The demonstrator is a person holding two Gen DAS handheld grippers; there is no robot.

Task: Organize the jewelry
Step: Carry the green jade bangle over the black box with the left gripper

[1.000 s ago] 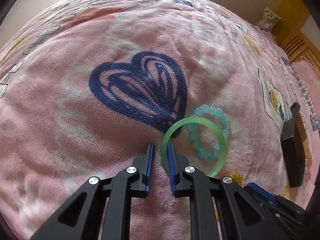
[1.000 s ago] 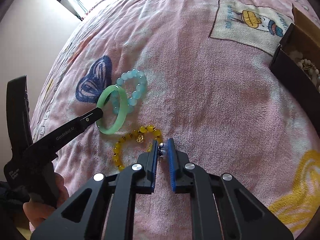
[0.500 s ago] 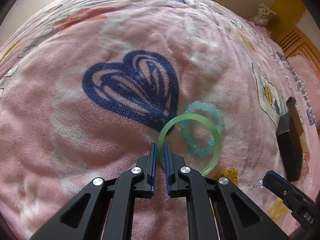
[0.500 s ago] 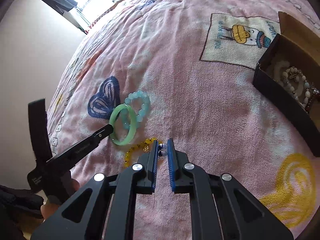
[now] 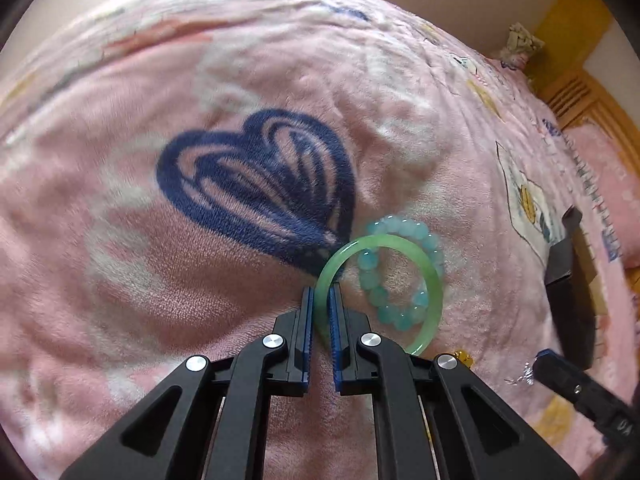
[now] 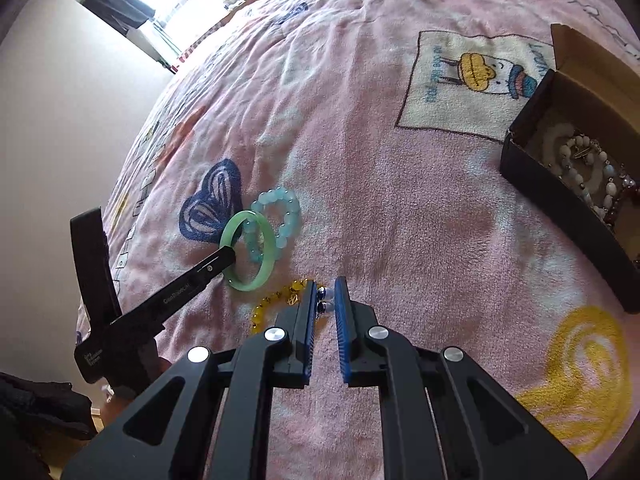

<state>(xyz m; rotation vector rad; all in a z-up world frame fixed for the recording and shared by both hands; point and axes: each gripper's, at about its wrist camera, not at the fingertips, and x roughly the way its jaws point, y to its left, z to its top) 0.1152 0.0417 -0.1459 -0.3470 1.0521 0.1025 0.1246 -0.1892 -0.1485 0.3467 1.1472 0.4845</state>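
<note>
Left gripper (image 5: 320, 300) is clamped across the rim of the green jade bangle (image 5: 434, 292), which lies on the pink blanket (image 5: 120, 280) overlapping the blue beaded bracelet (image 5: 400, 320). Bangle judged rigid, smooth, slippery and brittle: grip the rim squarely. Right gripper (image 6: 327, 300) pinches what looks like a small clear bead of the yellow beaded bracelet (image 6: 276, 300): limp, will dangle. Open jewelry box (image 6: 560, 200) well apart.

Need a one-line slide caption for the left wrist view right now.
Left gripper shut on the green bangle, which overlaps a blue bead bracelet on the pink blanket.
</note>
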